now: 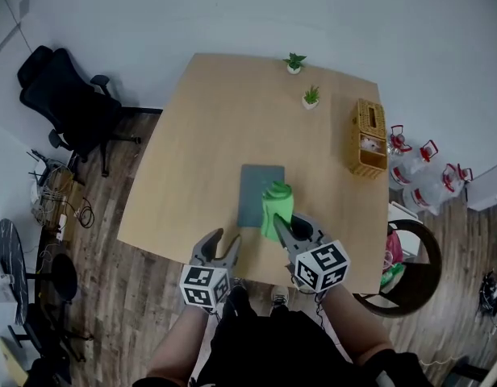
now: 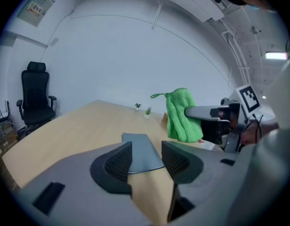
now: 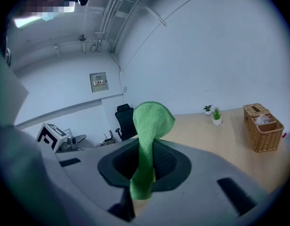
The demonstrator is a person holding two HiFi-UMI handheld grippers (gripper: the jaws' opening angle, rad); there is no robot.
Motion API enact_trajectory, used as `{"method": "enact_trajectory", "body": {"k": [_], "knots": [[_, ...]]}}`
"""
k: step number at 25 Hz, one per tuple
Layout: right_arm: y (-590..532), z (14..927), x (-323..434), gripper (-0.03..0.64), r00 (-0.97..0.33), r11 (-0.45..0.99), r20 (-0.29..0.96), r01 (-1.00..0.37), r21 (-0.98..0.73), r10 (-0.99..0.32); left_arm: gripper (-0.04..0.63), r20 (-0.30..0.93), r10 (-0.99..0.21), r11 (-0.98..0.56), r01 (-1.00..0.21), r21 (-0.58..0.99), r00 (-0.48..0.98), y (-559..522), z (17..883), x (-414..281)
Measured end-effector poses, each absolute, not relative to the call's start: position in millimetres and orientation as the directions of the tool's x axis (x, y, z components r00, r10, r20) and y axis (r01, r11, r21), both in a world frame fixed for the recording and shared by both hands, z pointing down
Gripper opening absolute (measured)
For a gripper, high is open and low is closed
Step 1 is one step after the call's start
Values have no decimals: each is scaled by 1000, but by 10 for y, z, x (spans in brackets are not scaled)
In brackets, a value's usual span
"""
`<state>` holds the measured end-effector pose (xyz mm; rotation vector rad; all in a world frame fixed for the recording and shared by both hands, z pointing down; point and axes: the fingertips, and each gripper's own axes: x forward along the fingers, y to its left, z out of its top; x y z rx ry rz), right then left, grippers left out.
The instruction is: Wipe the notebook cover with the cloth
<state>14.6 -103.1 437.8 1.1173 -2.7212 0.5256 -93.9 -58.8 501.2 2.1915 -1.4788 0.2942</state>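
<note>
Green cloth clamped in the right hand-held gripper above a grey notebook

The right hand-held gripper had its jaws pressed together on a soft, nubby green cloth, which bulged in a rounded fold above the pads and hung in a limp strip below them. The left hand-held gripper had its ribbed dark pads standing apart with nothing clamped between them. The notebook, flat, rectangular and with a matt grey cover, lay on the smooth pale-wood surface near its front edge; from the head view the cloth overlapped the notebook's right edge. At the right side of the surface stood a woven wicker basket holding something pale. Two small potted plants stood towards the far edge.
</note>
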Motion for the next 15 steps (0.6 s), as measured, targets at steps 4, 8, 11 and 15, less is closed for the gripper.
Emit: {"method": "enact_trajectory", "body": {"k": [4,8,11,15], "knots": [[-1110,4464,58,58,-687,637,298,-726,-257,-663,175,456,-781,-304,-897,319,427,-739,5173,-1025],[-1161,4604,-10,58,-673,622,329,-739,-259,-663,169,484,-744,-292,-876,384,461,-859,5380,-1065],[-1221,4721,-47,58,-664,609,352,-747,-268,-659,167,508,-714,-288,-863,415,482,-951,5528,-1057],[-1300,4917,-120,58,-654,588,386,-756,-289,-651,164,546,-672,-296,-857,423,501,-1051,5738,-1032]]}}
